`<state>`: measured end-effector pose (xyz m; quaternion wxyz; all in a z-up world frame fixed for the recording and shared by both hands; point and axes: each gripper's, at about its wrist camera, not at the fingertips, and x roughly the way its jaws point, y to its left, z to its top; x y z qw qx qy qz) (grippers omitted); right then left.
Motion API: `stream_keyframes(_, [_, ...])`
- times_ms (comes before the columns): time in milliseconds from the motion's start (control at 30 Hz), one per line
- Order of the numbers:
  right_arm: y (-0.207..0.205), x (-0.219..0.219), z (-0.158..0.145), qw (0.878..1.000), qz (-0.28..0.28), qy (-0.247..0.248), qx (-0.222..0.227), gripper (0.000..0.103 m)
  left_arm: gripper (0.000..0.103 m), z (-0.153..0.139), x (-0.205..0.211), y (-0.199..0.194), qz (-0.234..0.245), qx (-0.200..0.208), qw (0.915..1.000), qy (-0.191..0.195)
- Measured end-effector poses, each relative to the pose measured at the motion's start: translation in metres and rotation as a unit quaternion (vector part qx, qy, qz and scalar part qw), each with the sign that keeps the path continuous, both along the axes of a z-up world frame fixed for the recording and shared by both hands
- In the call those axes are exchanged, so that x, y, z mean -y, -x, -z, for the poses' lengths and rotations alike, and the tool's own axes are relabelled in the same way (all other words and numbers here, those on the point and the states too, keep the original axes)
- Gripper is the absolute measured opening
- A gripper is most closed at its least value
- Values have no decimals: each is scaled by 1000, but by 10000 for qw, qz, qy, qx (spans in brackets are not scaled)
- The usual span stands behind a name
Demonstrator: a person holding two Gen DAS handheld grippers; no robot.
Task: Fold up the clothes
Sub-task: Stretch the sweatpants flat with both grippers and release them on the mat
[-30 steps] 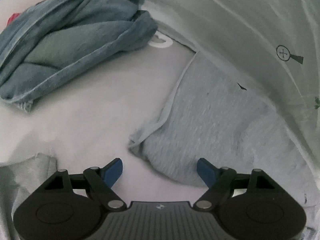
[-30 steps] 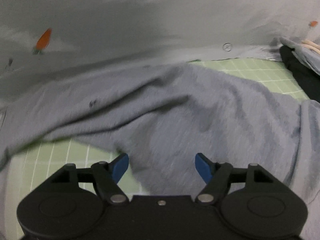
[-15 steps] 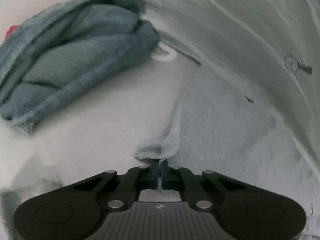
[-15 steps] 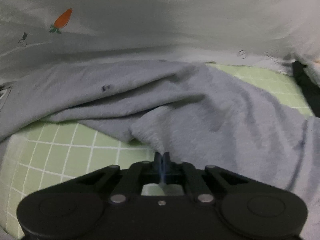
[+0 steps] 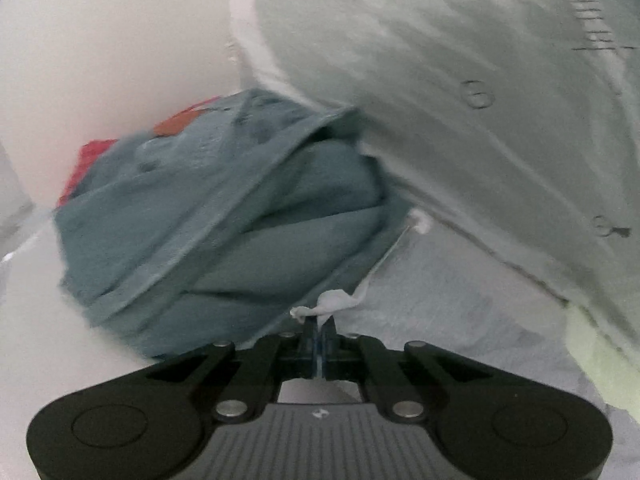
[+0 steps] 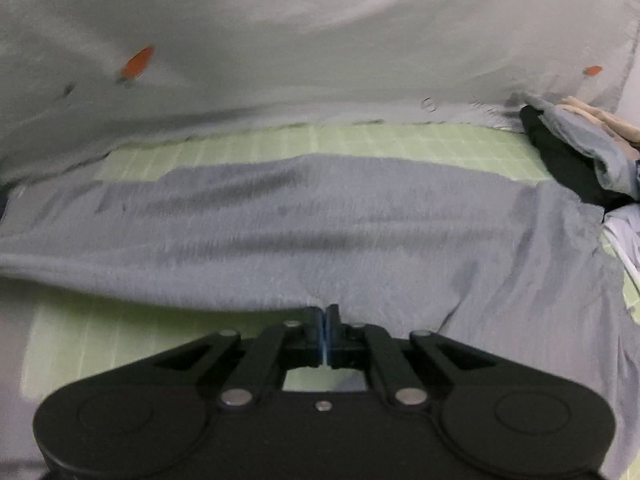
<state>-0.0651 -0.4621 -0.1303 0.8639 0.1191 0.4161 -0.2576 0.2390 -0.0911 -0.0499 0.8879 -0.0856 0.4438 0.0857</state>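
Note:
A grey knit garment [image 6: 320, 240] lies stretched across a green grid mat [image 6: 360, 144]. My right gripper [image 6: 325, 322] is shut on the garment's near edge, and the cloth runs taut to both sides. In the left wrist view my left gripper [image 5: 319, 330] is shut on a bunched corner of the same grey garment [image 5: 460, 320], lifted off the surface. Both views are blurred by motion.
A crumpled pile of blue denim [image 5: 224, 232] with something red [image 5: 92, 160] behind it sits just beyond the left gripper. A pale printed sheet [image 6: 280, 40] rises behind the mat. Dark and light clothes [image 6: 568, 164] are heaped at the far right.
Both grippers went from open to shut on the grey garment's edge, then lifted and pulled it. The garment now lies drawn out flatter, and the denim pile looms closer in the left view.

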Motion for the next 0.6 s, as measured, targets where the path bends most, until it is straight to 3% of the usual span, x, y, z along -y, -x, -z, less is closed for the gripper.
stream_keyframes(167, [6,-26,5,9987,-435,-188,-193,3,3,17,-32,25,-313,-322,9990,-56])
stream_keyframes(233, [6,-29,5,9980,-547,-201,-244,6,9,22,-41,36,-439,-431,9981,-45])
stream_keyframes(267, [6,-28,3,9980,-547,-205,-248,13,13,23,-43,41,-438,-477,9979,-19])
stream_keyframes(300, [7,-25,1,9982,-514,-214,-216,21,23,23,-44,48,-442,-518,9977,1])
stream_keyframes(367, [10,-18,-3,9989,-409,-220,-108,48,36,21,-43,61,-420,-508,9978,32])
stream_keyframes(433, [13,-9,-6,9993,-302,-203,-16,55,55,17,-36,74,-294,-489,9984,57])
stream_keyframes(500, [19,1,-7,9996,-208,-214,19,76,77,13,-25,92,-173,-466,9988,46])
stream_keyframes(533, [23,6,-7,9997,-141,-206,26,88,80,11,-18,103,-102,-472,9988,53])
stream_keyframes(600, [35,16,-4,9999,-37,-149,10,91,85,10,-2,118,93,-548,9984,131])
